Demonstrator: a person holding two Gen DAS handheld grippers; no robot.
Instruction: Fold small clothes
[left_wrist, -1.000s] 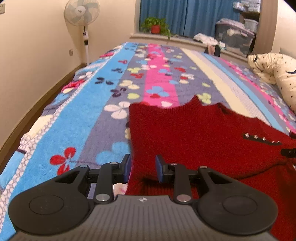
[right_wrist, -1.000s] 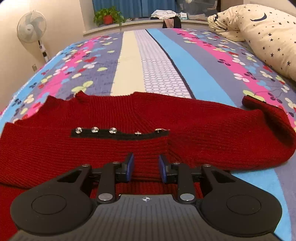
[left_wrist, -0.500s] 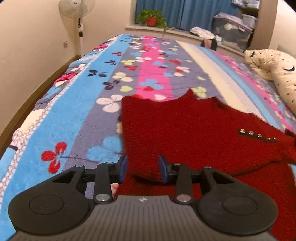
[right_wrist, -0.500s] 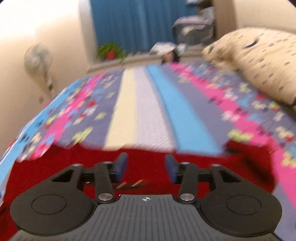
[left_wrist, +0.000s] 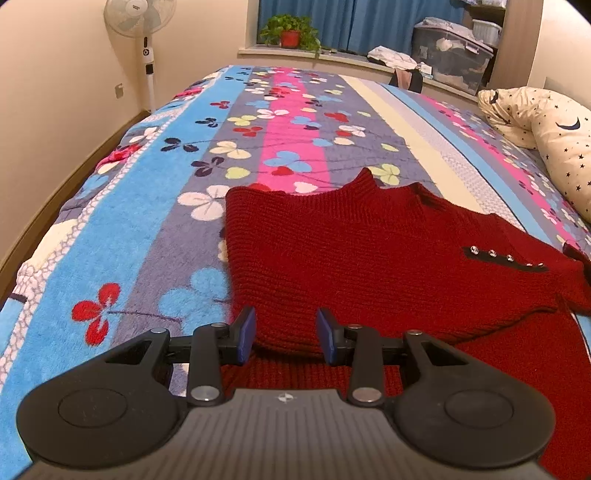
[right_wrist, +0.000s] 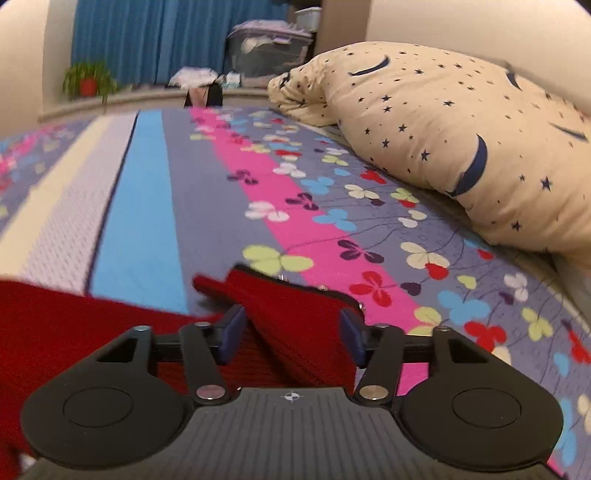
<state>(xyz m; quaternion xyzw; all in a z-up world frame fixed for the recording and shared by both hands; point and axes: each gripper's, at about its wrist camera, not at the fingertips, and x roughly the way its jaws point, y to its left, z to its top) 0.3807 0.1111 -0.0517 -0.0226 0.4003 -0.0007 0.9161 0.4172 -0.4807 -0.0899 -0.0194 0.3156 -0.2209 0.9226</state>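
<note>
We have the red sweater (left_wrist: 369, 258) lying on the bed (left_wrist: 147, 221), partly folded: one side is already turned in over the body, with its button strip (left_wrist: 506, 257) on top, and the far sleeve (right_wrist: 295, 314) is not yet laid in. By our reckoning the side folds are roughly half done, and the sleeve and the final fold across the length remain.

Our left gripper (left_wrist: 284, 330) hovers at the near edge of the folded layer, jaws released, with knit between them but not pinched. Our right gripper (right_wrist: 290, 332) has its jaws spread wide around the sleeve end, again gripping nothing.

Compared with a second ago, our right gripper has swung from the button strip over to the sleeve beside the pillow (right_wrist: 461, 147) and opened wider; the left jaws have opened too.
</note>
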